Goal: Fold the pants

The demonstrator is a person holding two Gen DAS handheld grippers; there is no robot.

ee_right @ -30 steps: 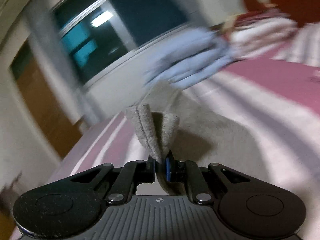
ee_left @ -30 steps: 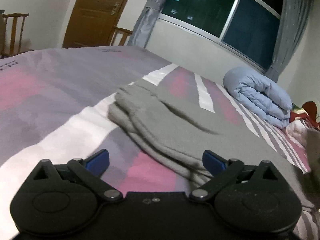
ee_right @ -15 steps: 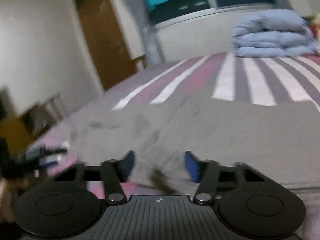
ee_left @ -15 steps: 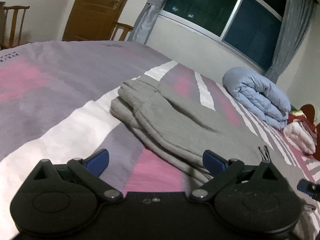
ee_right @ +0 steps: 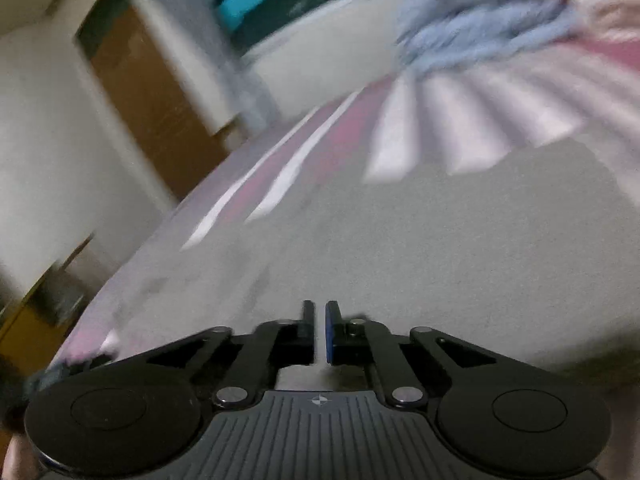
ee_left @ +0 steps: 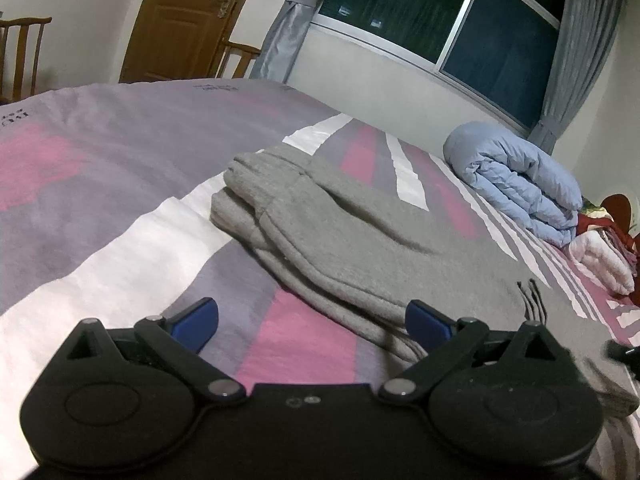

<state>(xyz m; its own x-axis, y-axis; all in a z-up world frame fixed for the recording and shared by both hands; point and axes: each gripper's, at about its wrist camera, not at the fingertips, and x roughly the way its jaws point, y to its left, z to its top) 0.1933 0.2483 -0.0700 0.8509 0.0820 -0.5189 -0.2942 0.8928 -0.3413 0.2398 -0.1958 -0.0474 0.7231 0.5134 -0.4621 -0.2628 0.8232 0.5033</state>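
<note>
Grey sweatpants [ee_left: 352, 248] lie folded over on the striped bed, the cuffs stacked at the far left end. My left gripper [ee_left: 312, 322] is open and empty, low over the bed at the near edge of the pants. In the blurred right wrist view, my right gripper [ee_right: 317, 326] hovers just over the grey pants [ee_right: 460, 248], its jaws nearly closed with a thin gap and nothing between them. A bit of the right gripper shows at the right edge of the left wrist view [ee_left: 624, 354].
The bed cover [ee_left: 100, 184] is purple, pink and white. A rolled light-blue duvet [ee_left: 516, 184] and folded white and red bedding [ee_left: 604, 264] lie at the far right. A wooden door [ee_left: 188, 20], chairs [ee_left: 24, 56] and a window with grey curtains stand behind.
My right gripper let go of the pants fold it held a second ago, opened, laid it down, and has now closed to a thin gap. The left gripper stayed open and barely moved.
</note>
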